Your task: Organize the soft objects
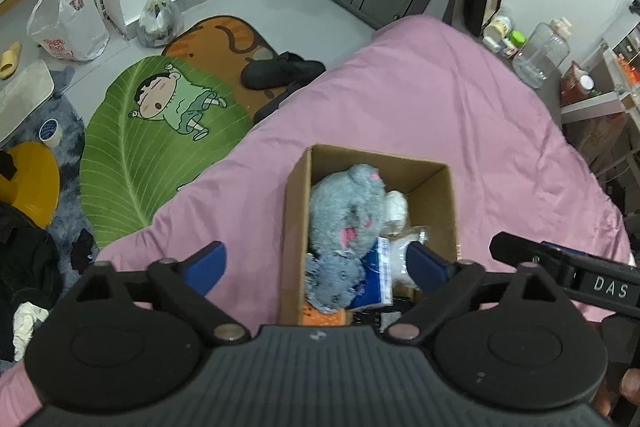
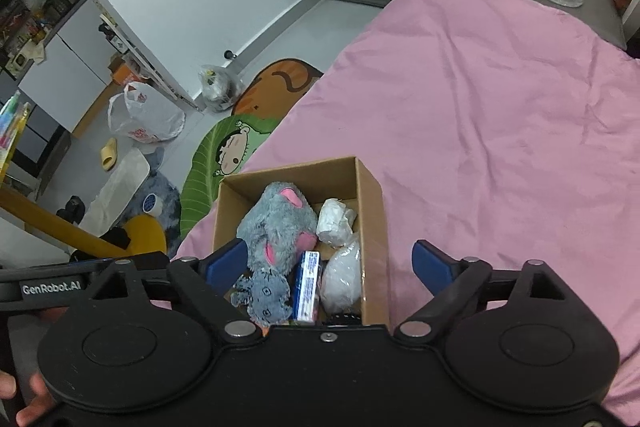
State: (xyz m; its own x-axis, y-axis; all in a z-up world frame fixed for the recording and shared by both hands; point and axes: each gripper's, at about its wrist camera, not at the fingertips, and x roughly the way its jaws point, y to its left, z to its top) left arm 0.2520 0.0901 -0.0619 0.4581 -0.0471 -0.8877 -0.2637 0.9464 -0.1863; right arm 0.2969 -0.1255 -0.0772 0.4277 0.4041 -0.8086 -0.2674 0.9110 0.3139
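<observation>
The left gripper [image 1: 316, 269] hung with its blue fingers spread wide and nothing between them, poised above the near end of a cardboard box [image 1: 297, 195] that sat on the pink bed cover [image 1: 440, 99]; the right gripper [image 2: 326, 267] was likewise spread apart and empty over the same box [image 2: 372, 211]. Inside lay a grey plush mouse [image 1: 348, 211], its long axis running along the box, pink-lined ears toward the far end and the smaller grey part nearest the grippers. Beside it stood a blue-and-white packet [image 2: 307, 283] on edge, a clear bag of white stuffing [image 2: 342, 273] and a crumpled white wad [image 2: 335, 221]. The box's near end was cut off by both gripper bodies, so what lay at the bottom there, something orange and something dark, could not be made out. Beyond the bed, on the floor, lay a green leaf-shaped rug [image 1: 160, 131] with a cartoon boy, a black slipper [image 1: 280, 69] and a white plastic bag [image 1: 66, 27].
</observation>
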